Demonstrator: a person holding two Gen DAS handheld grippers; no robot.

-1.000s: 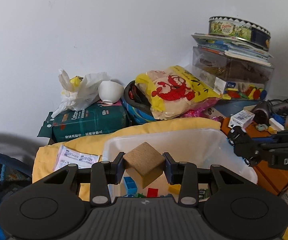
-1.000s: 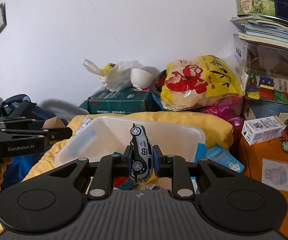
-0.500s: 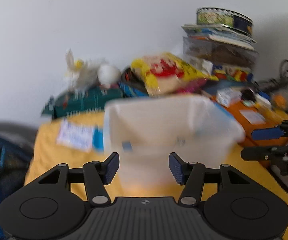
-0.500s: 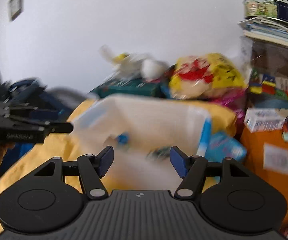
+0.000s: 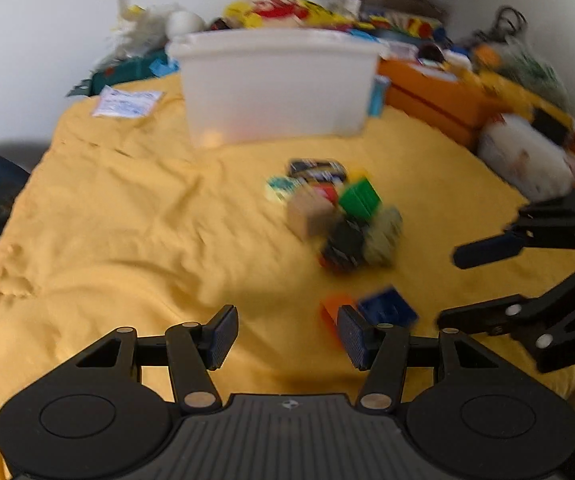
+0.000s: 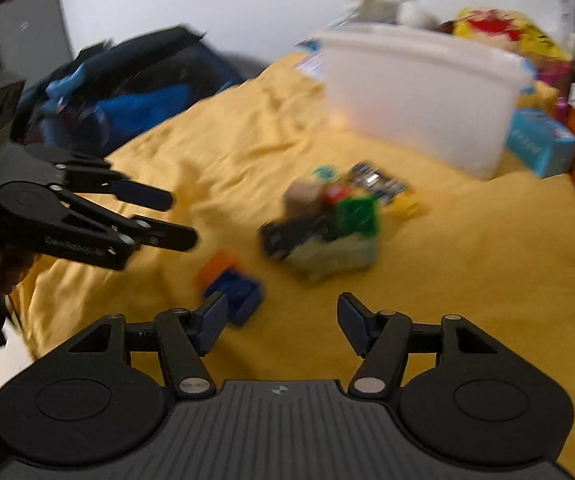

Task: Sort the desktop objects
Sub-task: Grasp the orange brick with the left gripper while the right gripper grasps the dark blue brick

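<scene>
A blurred pile of small toys lies on the yellow cloth [image 5: 127, 220]: a wooden block [image 5: 307, 214], a green brick [image 5: 359, 198], a dark toy car [image 5: 343, 244]. An orange brick [image 5: 329, 310] and a blue brick [image 5: 387, 308] lie nearer. My left gripper [image 5: 285, 336] is open and empty just in front of them. My right gripper [image 6: 281, 322] is open and empty, with the blue brick [image 6: 235, 292] by its left finger and the pile [image 6: 327, 224] ahead. A white plastic bin [image 5: 275, 84] stands behind; it also shows in the right wrist view [image 6: 419, 100].
Clutter lines the back wall: a yellow snack bag [image 6: 499, 28], a white plastic bag [image 5: 139, 28], an orange box [image 5: 435, 88], a light blue packet [image 6: 539, 144]. A dark blue bag [image 6: 119, 84] lies left of the cloth. A paper sachet [image 5: 125, 102] lies on the cloth.
The left gripper let go of the wooden block and the right let go of the toy car. Both opened, pulled back from the bin and now face the toys on the cloth.
</scene>
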